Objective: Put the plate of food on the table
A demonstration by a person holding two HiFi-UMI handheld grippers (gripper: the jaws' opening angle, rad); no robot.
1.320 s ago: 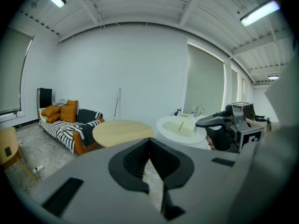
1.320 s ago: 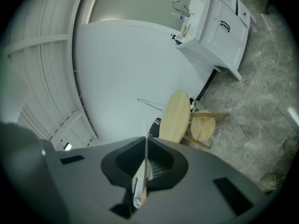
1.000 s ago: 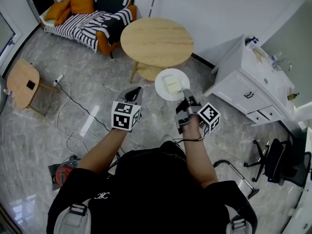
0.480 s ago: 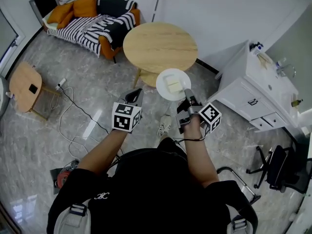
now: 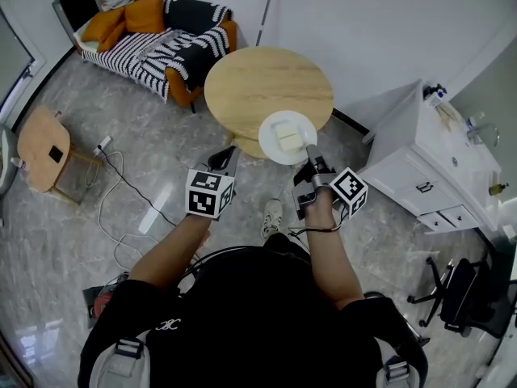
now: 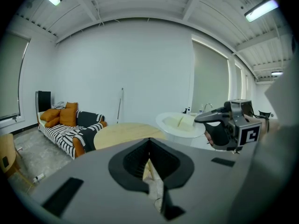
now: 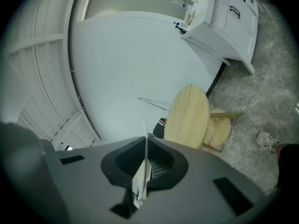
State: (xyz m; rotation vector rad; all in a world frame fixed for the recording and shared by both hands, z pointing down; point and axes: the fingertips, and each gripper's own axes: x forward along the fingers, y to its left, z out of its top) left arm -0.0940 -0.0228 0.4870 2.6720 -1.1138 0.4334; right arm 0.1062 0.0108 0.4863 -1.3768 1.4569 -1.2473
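A white plate point(image 5: 287, 137) carrying pale slabs of food point(image 5: 286, 138) hangs level over the near edge of the round wooden table point(image 5: 266, 91). My right gripper point(image 5: 310, 155) is shut on the plate's near rim. In the right gripper view the rim shows as a thin white edge point(image 7: 145, 148) pinched between the jaws, with the table point(image 7: 189, 118) beyond. My left gripper point(image 5: 224, 159) floats to the left of the plate, shut and holding nothing. The left gripper view shows the plate point(image 6: 180, 124) and the table point(image 6: 124, 132) ahead.
A sofa point(image 5: 166, 35) with a striped blanket and orange cushions stands far left of the table. A white cabinet point(image 5: 432, 156) is on the right, a small wooden side table point(image 5: 39, 145) on the left. A cable point(image 5: 117, 180) trails over the marble floor. An office chair point(image 5: 460, 289) sits at the lower right.
The person has stepped closer to the round table. The plate, still in the right gripper, now overlaps the table's near edge. The left gripper keeps its place beside it.
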